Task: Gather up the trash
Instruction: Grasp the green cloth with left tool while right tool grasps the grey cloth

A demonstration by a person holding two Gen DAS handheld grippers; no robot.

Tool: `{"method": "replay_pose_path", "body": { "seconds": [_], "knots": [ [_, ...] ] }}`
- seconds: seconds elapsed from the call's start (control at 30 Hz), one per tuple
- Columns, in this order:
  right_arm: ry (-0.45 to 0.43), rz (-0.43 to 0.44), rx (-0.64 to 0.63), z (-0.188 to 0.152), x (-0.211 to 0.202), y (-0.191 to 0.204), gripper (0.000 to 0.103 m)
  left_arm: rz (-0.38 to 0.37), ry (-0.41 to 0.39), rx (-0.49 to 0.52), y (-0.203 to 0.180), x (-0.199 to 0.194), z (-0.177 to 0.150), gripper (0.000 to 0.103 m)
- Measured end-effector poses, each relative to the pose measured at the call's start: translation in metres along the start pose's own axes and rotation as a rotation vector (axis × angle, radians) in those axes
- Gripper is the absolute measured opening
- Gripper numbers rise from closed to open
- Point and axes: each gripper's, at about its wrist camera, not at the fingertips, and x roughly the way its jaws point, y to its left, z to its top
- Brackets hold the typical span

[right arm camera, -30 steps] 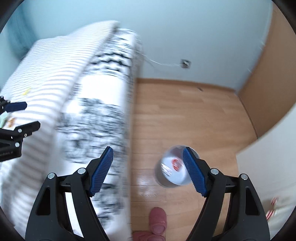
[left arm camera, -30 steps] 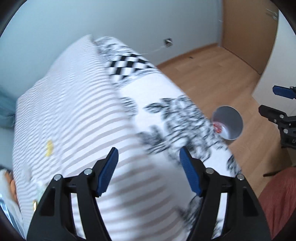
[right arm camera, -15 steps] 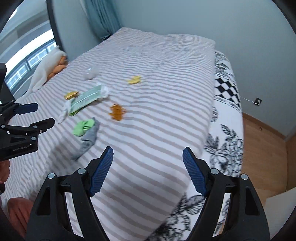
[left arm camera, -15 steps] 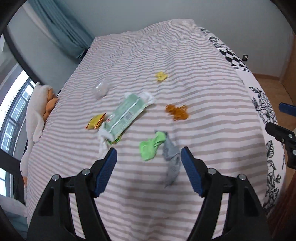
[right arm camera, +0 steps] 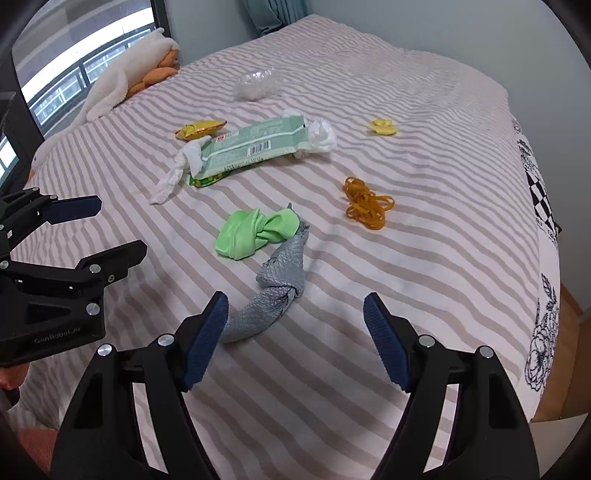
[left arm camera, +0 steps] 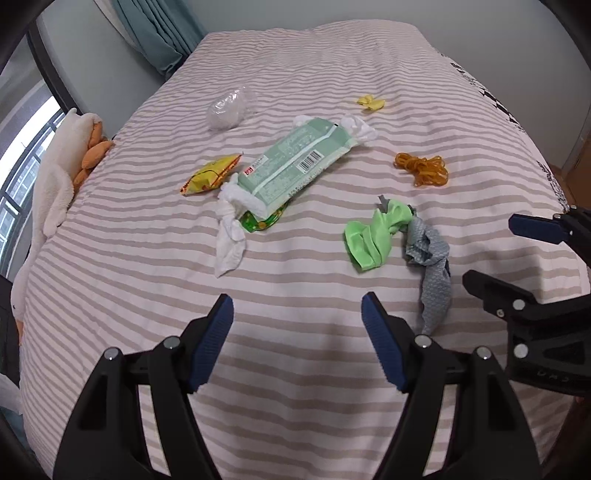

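Observation:
Trash lies scattered on the striped bed [left arm camera: 295, 369]: a green wipes pack [left arm camera: 295, 158] on white tissues [left arm camera: 231, 229], a yellow snack wrapper [left arm camera: 210, 177], a crumpled clear plastic piece [left arm camera: 229, 109], a small yellow scrap [left arm camera: 371, 103] and orange rubber bands [left arm camera: 423, 168]. A green cloth [right arm camera: 255, 232] is knotted to a grey cloth [right arm camera: 277, 291]. My left gripper [left arm camera: 297, 306] hovers open over bare bedding. My right gripper [right arm camera: 295, 302] is over the grey cloth's near end, its jaws closing slightly with nothing pressed between them.
A white and orange plush toy [left arm camera: 55, 177] lies along the bed's left side by a window [right arm camera: 74, 62]. A teal curtain [left arm camera: 162, 33] hangs at the far corner. The floral sheet [right arm camera: 543, 332] drops off the bed's right edge toward wooden floor.
Both grippers swung from the floor and bin side over to the bed top. The trash now sits closer and larger than half a second ago.

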Motion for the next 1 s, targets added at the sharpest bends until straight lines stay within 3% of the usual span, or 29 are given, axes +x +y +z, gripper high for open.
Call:
{"method": "replay_pose_path", "body": {
  "seconds": [0.23,0.27,0.33,0.37,0.57,0.8,0.87,0.9,0.93,1.0],
  "knots": [
    [0.059,-0.013,0.006,0.004,0.052,0.001,0.065,-0.059,0.021,0.015,0.002,0.042,0.002,0.072],
    [0.065,-0.014,-0.001,0.005,0.058,0.002,0.060,-0.068,0.023,0.016,0.002,0.046,0.002,0.072],
    [0.088,0.012,-0.021,0.006,0.069,0.004,0.023,-0.075,0.026,0.022,-0.001,0.053,0.004,0.072],
    [0.087,0.012,-0.030,0.006,0.071,0.004,0.021,-0.076,0.025,0.027,-0.002,0.056,0.006,0.072],
    [0.025,-0.018,-0.016,0.009,0.058,-0.013,0.018,-0.112,0.006,0.063,-0.020,0.064,0.019,0.072],
    [0.024,-0.025,0.030,0.007,0.052,-0.044,0.018,-0.129,0.003,0.101,-0.050,0.081,0.038,0.072],
    [0.025,-0.022,0.029,0.007,0.052,-0.044,0.018,-0.130,0.014,0.101,-0.055,0.089,0.039,0.058],
    [0.024,-0.020,0.027,0.007,0.052,-0.044,0.018,-0.134,0.027,0.100,-0.056,0.092,0.040,0.041],
    [0.023,-0.017,0.027,0.007,0.051,-0.044,0.018,-0.143,0.036,0.093,-0.056,0.094,0.040,0.031],
    [0.019,-0.011,0.028,0.006,0.049,-0.045,0.018,-0.135,0.025,0.092,-0.057,0.090,0.039,0.027]
  ]
}}
